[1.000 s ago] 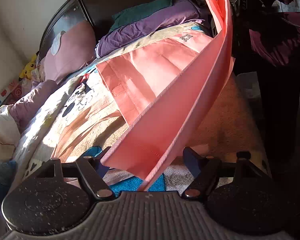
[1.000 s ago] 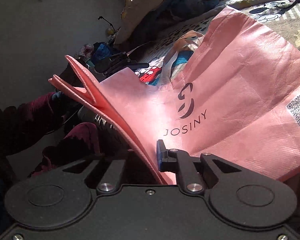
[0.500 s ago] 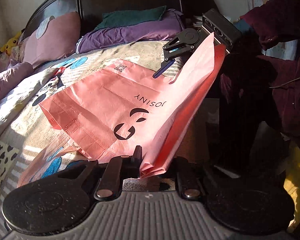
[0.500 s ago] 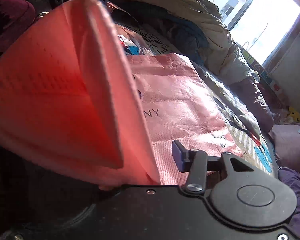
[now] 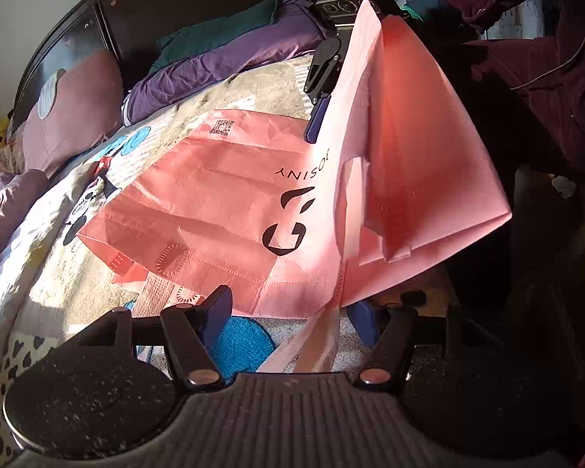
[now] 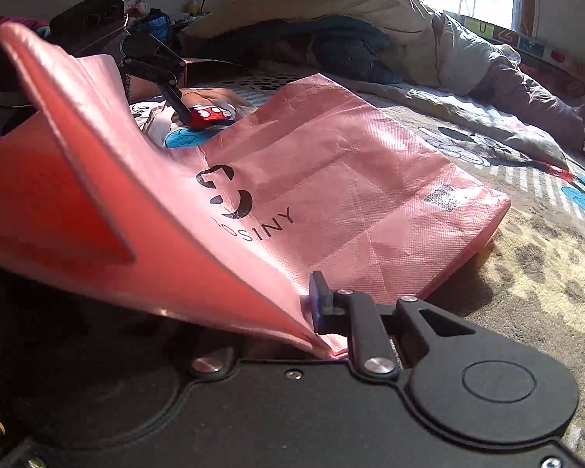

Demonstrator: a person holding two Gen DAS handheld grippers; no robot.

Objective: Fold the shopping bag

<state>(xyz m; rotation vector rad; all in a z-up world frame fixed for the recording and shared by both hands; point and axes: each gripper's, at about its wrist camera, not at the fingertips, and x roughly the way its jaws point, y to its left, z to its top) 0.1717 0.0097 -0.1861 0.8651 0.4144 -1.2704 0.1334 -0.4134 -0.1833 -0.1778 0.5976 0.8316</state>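
Bag (image 6: 331,179) edge pinched in closing right tool (image 6: 312,308)

The left gripper (image 5: 288,312) sits low and near, tilted downward, its jaws opening with pink fabric lying between the blue fingertips (image 5: 218,306) but not pressed by them. The right gripper (image 5: 319,117) is raised at the far side, angled down, its jaws closing on a fold of fabric against its blue pad (image 6: 319,300). A dark-sleeved arm (image 5: 546,58) reaches in on the right behind it.
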